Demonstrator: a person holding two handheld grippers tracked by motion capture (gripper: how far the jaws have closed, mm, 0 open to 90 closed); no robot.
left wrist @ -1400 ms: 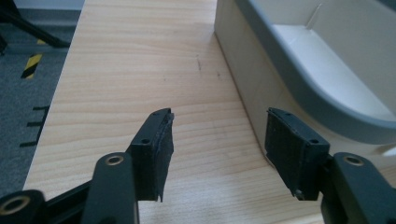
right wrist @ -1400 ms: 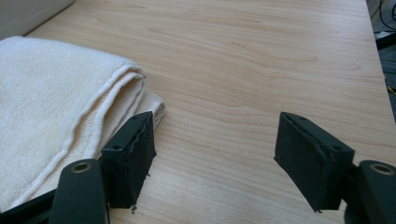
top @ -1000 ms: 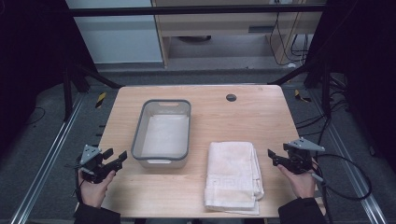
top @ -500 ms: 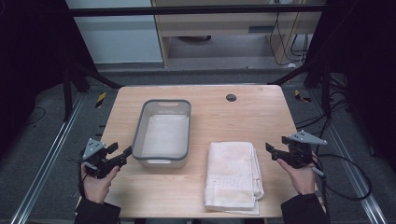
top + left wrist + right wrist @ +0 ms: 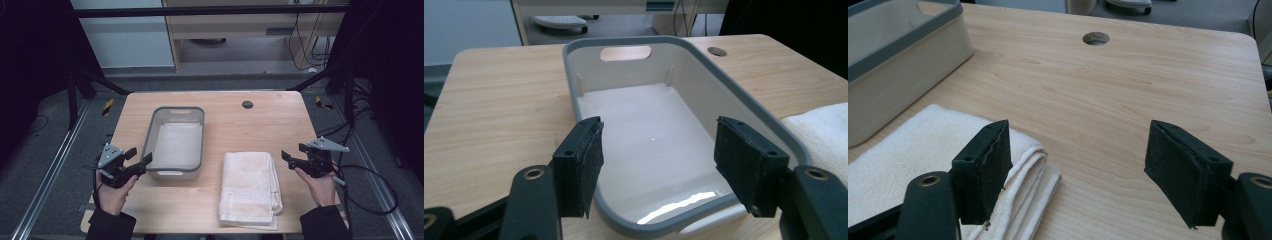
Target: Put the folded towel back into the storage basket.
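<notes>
A white bin with a grey rim (image 5: 172,109) stands empty on the left half of the wooden table. In the left gripper view, its near end (image 5: 634,42) sits just beyond the jaws. My left gripper (image 5: 138,156) (image 5: 659,150) is open beside the bin's near left corner, holding nothing. A folded cream towel (image 5: 250,187) (image 5: 923,145) lies flat at the front right of the table. My right gripper (image 5: 291,154) (image 5: 1078,155) is open just right of the towel's far right corner, its left jaw over the towel's folded edge.
A round cable hole (image 5: 247,104) (image 5: 1096,38) sits near the table's far edge. Bare wood lies between the towel and the hole. The towel's corner (image 5: 824,130) lies right of the bin. Dark frame posts and floor rails flank the table.
Both grippers have moved forward and inward: the left toward the bin's near corner, the right toward the towel's right edge. Bin and towel have stayed put.
</notes>
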